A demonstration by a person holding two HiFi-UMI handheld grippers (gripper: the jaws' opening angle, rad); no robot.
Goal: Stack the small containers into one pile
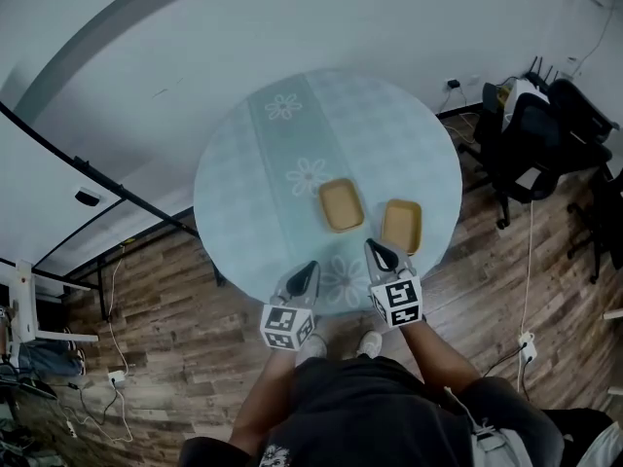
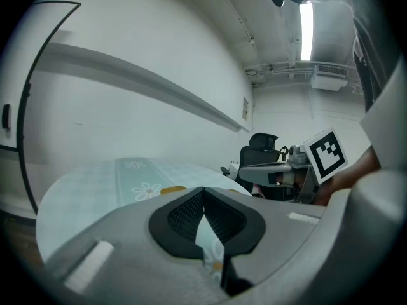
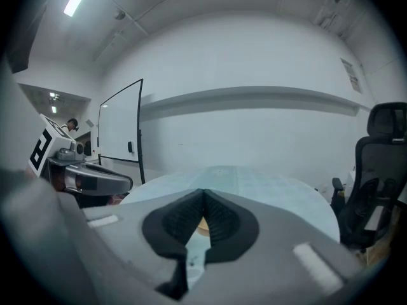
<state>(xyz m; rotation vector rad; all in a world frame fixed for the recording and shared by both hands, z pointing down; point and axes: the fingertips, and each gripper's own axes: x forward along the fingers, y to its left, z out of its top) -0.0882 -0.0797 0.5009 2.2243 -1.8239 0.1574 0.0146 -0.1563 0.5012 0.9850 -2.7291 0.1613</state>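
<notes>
Tan right tray point(image 1: 401, 225) just ahead of right tool point(image 1: 380, 253), long axis pointing away; left tool point(image 1: 308, 270) farther off. Both tools pressed together, empty.

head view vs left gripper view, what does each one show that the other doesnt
Head view only: both tan containers whole and apart, the wooden floor, the person's legs. Left gripper view only: the ceiling light and the left gripper's jaws up close, shut on nothing. Both: the round table, the right gripper, a black office chair.

Head cam overhead; gripper cams low, share table point(image 1: 389, 134).
</notes>
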